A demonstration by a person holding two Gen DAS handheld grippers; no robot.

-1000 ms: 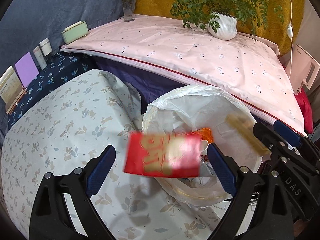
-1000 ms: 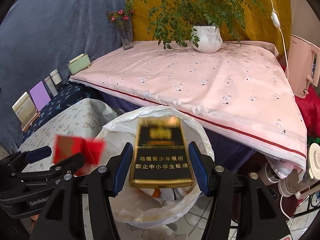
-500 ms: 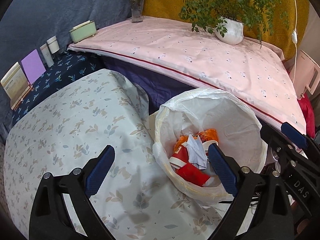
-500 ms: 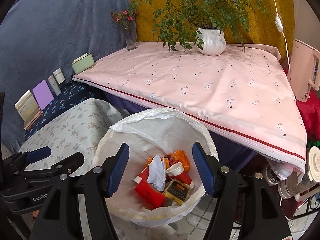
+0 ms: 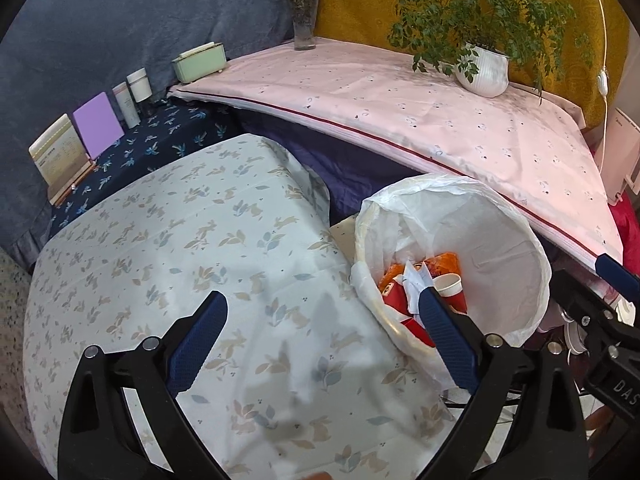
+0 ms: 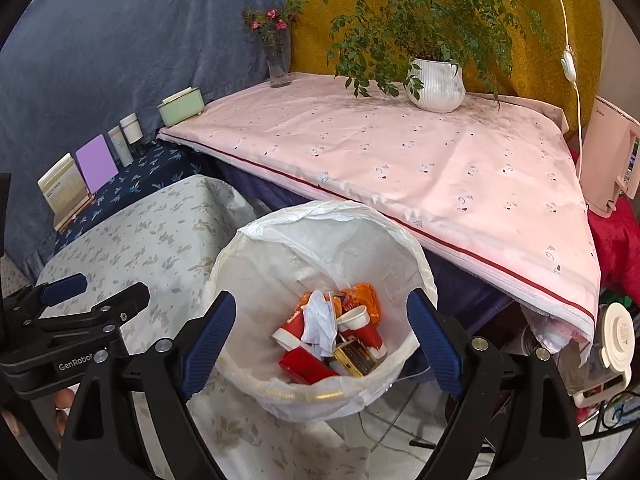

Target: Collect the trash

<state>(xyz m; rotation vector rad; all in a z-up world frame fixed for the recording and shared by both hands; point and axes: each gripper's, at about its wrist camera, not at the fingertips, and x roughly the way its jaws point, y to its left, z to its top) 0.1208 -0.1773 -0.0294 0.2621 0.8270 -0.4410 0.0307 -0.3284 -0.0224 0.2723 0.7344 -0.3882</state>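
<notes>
Both drops look finished. Red box [image 6: 306,365] and gold box [image 6: 354,356] lying at the bottom of the lined bin [image 6: 320,394], among paper cups [image 6: 352,318], crumpled white paper [image 6: 318,320] and an orange wrapper [image 6: 358,296]. Right gripper [image 6: 320,332] hanging over the bin mouth, jaws opening wide, nothing between them. Left gripper [image 5: 320,336] spread wide too and empty, straddling the bin rim and the leaf-print cloth [image 5: 168,264] beside it.

For the step in hand, pulling clear and going for more trash:
- Lift straight up first, so that no finger snags the loose white liner [image 6: 256,240].
- Keep the 2 grippers apart; close together now, right one showing at the edge of the left view.
- Stay wide open on the way to the next piece.
- Search before moving: no trash visible on the leaf-print cloth or the pink cloth [image 6: 440,168], so possibly nothing left within these views.
</notes>
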